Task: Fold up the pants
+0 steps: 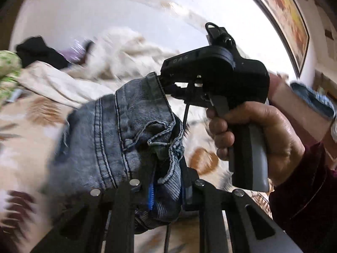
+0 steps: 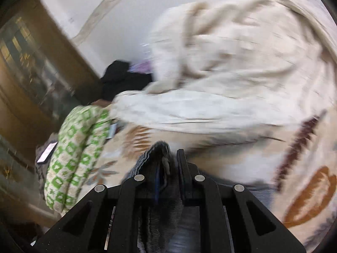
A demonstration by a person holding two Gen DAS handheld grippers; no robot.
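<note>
Holding: pants (image 1: 126, 126) lifted above the bed (image 1: 31, 113), apparently by the hems.
Left tool (image 1: 166, 181): clamped on denim.
Right tool (image 2: 168, 168): clamped on denim.
Next: lay flat, legs aligned.

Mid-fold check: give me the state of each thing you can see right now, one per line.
Jeans: lifted, bunched, gripped by both tools.
Left tool: shut on jeans.
Right tool: shut on jeans.
Cream blanket: crumpled on bed.
Green quilt: folded.
Phone: screen lit.

Pants (image 1: 118, 130) faded stitched denim; claw (image 1: 166, 191) matt black plastic.
</note>
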